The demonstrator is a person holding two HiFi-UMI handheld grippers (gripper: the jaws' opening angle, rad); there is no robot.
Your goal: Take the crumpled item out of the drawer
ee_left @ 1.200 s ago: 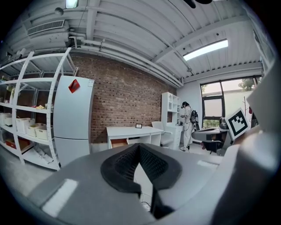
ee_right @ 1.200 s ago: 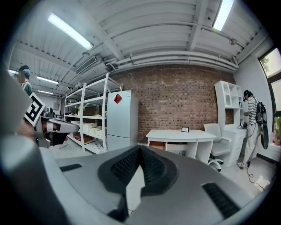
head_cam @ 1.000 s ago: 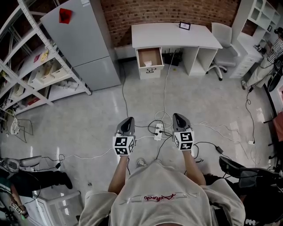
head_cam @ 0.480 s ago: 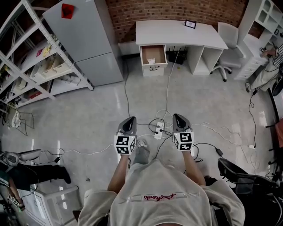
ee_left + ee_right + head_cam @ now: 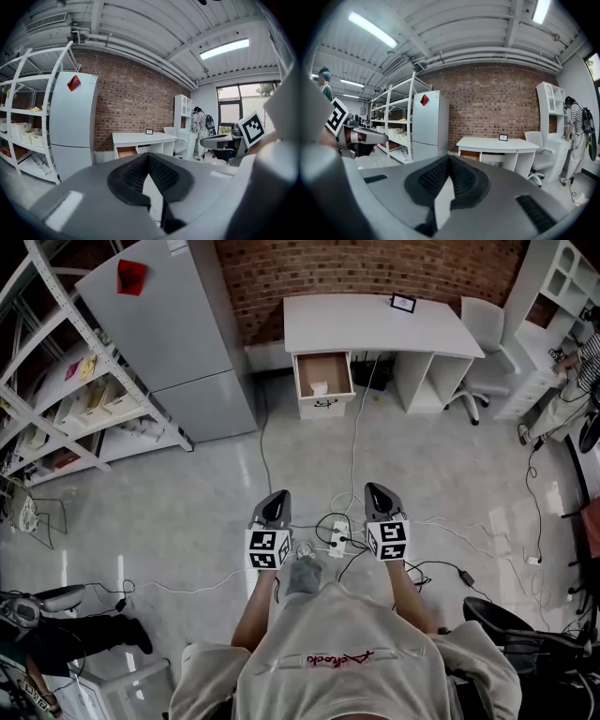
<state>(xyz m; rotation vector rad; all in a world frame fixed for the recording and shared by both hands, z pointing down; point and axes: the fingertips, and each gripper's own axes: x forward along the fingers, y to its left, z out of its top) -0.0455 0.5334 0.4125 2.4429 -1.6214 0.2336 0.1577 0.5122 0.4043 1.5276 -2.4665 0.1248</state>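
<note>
The crumpled item (image 5: 318, 388) lies inside the open drawer (image 5: 320, 367) under the tabletop (image 5: 375, 324). It looks light, soft and crushable (paper, probably), so pinch its raised middle gently. Well apart from the drawer, the left gripper (image 5: 274, 502) and right gripper (image 5: 378, 493) have fingers pressed together, empty.

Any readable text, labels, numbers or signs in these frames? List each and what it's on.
None reads cleanly.
On the shirt: red script, too blurred to read.
On the fridge: red sticker, no print legible.
On the desk: small frame, too small to read.
On the left gripper and right gripper: square marker patterns on the cubes, no words.
</note>
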